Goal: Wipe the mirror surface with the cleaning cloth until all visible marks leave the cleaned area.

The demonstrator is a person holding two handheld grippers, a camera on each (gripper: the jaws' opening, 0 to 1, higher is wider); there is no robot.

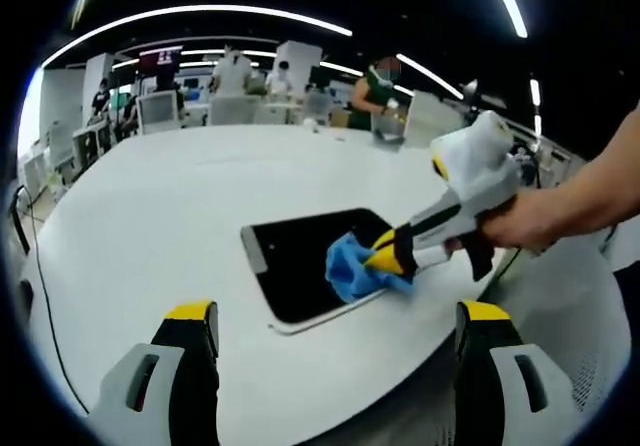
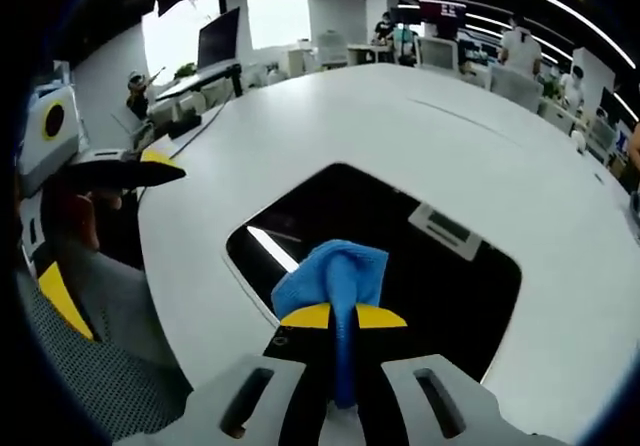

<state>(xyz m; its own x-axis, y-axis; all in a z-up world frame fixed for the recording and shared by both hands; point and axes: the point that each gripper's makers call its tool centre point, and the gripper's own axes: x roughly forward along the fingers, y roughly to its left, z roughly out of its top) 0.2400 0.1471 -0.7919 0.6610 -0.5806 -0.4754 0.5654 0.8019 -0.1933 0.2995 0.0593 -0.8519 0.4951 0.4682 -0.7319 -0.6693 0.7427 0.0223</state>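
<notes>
Pressing a soft blue cleaning cloth [image 2: 335, 276] onto the mirror [image 2: 400, 266] lying flat on the white table [image 1: 150, 216], right gripper [image 2: 342, 316] clamped on the bunched fabric; left gripper [image 1: 335, 331] hovering, jaws apart. Probably limp, light cloth; glass likely fragile, slippery.

Two handheld grippers, grey-white with black and yellow

Left gripper [image 1: 335, 326] and right gripper [image 2: 342, 318]: pale grey slotted jaw housings, black jaws, yellow tips. The person's forearm [image 1: 590, 191] is bare.

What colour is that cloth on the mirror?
Blue. The cloth, pinched in the right gripper, shows best in the right gripper view.
</notes>
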